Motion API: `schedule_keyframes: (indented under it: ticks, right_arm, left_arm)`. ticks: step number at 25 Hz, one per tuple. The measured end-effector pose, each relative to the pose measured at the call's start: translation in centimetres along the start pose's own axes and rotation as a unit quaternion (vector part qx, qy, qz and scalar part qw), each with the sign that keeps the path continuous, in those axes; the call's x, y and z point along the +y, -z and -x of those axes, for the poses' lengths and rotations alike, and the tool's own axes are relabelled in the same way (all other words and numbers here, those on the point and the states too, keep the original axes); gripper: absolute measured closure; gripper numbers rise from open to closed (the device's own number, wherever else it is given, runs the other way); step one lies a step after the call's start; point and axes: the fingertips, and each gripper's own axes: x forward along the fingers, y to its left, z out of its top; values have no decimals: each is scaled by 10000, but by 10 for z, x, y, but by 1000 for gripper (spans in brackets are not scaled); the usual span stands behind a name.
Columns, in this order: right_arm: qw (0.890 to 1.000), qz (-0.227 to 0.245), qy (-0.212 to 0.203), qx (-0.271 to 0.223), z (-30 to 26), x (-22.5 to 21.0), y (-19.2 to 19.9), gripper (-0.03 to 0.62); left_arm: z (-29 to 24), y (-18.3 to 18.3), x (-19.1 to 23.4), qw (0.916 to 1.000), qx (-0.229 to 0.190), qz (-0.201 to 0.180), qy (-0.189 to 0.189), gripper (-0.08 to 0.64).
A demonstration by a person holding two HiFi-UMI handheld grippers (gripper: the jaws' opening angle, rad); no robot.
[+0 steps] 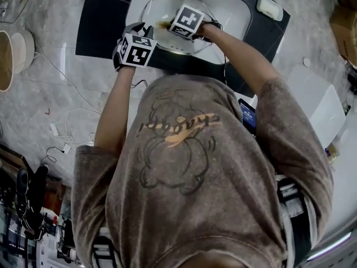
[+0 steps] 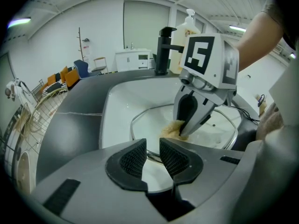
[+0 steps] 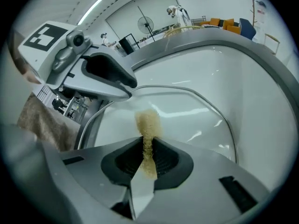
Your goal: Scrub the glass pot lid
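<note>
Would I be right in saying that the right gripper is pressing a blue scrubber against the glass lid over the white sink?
Not quite: the scrubber is tan, not blue. The right gripper view shows it pinched in the right gripper, with its free end against the glass lid over the white sink.

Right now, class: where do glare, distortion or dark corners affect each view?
Head view: faint sheen on the glass lid. Left gripper view: fisheye bends the sink rim, corners black. Right gripper view: white streaks glare on the lid, scrubber is sharp.
</note>
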Motion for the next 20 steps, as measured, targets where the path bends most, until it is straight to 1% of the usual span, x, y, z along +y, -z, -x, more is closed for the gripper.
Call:
schedule_keyframes:
  ticks: [3, 7, 10, 13, 15, 16, 18, 19, 20]
  right_arm:
    - [9999, -61, 82, -58, -6, -16, -13, 540]
    - [9996, -3, 266, -68, -11, -41, -22, 540]
    - [9987, 21, 490, -115, -13, -60, -23, 540]
    - [9963, 217, 808, -188, -14, -77, -23, 540]
    - [9950, 265, 939, -231, -14, -86, -23, 540]
    - [9950, 236, 943, -231, -15, -88, -20, 540]
    - [9966, 119, 788, -222, -18, -87, -14, 540]
    - [9966, 125, 794, -199, -17, -89, -10, 540]
    - [9956, 197, 900, -151, -14, -94, -6, 540]
  left_arm:
    - [0, 1, 2, 10000, 23, -6, 19, 462]
    - [0, 0, 3, 10000, 52, -45, -14, 462]
    - [-1, 1, 3, 9999, 51, -85, -50, 462]
    - [-2, 2, 3, 9999, 61, -94, -57, 462]
    - [-2, 2, 3, 9999, 78, -77, -36, 462]
    - [-2, 2, 3, 9999, 86, -71, -24, 462]
    - [-3, 2, 3, 9999, 100, -61, -3, 462]
    - [-3, 2, 3, 9999, 105, -53, 5, 462]
    - [-3, 2, 3, 9999, 109, -44, 11, 462]
